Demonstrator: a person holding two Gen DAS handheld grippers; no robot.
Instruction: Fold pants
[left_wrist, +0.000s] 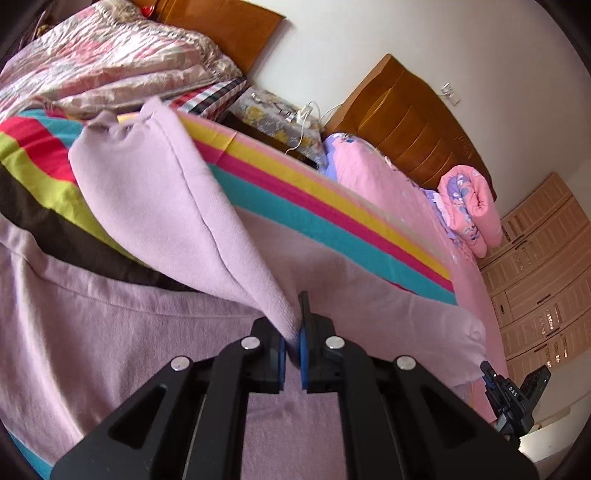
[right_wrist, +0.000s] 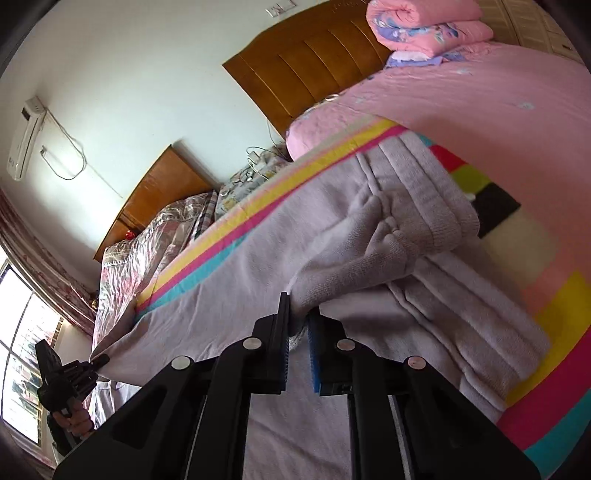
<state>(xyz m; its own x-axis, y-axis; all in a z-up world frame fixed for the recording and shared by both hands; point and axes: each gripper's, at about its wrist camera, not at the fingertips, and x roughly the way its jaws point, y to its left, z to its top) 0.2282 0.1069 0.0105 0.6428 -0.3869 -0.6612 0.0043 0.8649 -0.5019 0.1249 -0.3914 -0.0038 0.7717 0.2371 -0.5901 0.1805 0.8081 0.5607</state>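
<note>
The pants (left_wrist: 155, 206) are a pale lilac knit, spread across the striped blanket (left_wrist: 332, 206) that covers the near bed (right_wrist: 480, 110), and they read as soft, light and limp, with no stiffness anywhere. Taking the left wrist view first, the left gripper (left_wrist: 293, 341) is clenched on a thin pinch of the fabric, and from that pinch one leg of the pants rises toward eleven o'clock, hanging in a loose sagging fold with its hem at the far end, while the rest of the garment lies flat beneath. At four o'clock in the same view the right gripper (left_wrist: 489, 374) shows small at the far edge of the cloth. Moving to the right wrist view, the right gripper (right_wrist: 298, 332) is likewise clamped on a bunched ribbed edge, probably the waistband (right_wrist: 424, 221), which humps up toward one o'clock in thick gathered ridges. At eight o'clock there, the left gripper (right_wrist: 94, 363) bites the other end of the garment. Such cloth will likely drape and stretch instead of holding a line, so a grip at only one point lets the middle droop. The thicker ribbed bands and seams look the safest places to hold, since a pinch of thin single-layer knit could slip free or pull out of shape.
</note>
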